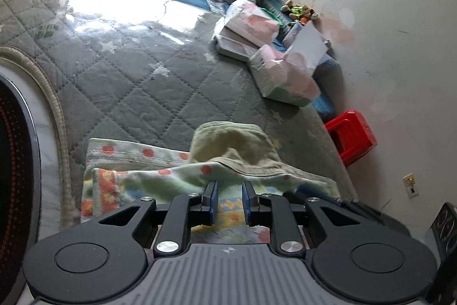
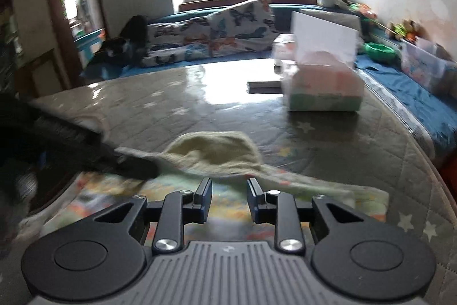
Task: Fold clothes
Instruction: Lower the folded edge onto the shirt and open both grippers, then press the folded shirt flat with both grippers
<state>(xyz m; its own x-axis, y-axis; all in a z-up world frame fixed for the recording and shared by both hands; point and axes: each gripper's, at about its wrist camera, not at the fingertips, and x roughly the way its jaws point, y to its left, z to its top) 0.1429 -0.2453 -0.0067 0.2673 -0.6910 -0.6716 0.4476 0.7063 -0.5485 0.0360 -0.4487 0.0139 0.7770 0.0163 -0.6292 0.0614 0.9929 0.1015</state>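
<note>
A small patterned garment (image 1: 160, 182), pale green with orange dots and a bright printed panel, lies on the quilted grey bed cover (image 1: 128, 82) in the lower middle of both views. Its plain yellow-green part (image 1: 228, 142) is humped up and turned over the printed part, so at least one layer lies doubled over another, but the outline is lumpy and uneven, not a flat, squared bundle.

The left claw (image 1: 230, 197) hovers just above the near edge of the cloth with its jaws parted and nothing between them. The right claw (image 2: 230, 197) is likewise released, jaws apart over the printed fabric; the right view is blurred. At the left of that view, the dark shape reaching to the cloth is probably the other gripper.

As a judgement, the fold looks partway: the garment is gathered and overlapped, yet wrinkled edges trail to the lower right and the hump needs flattening. Whether more folds are intended cannot be told. Tissue packs (image 1: 285, 76) sit well apart, further up the bed.
</note>
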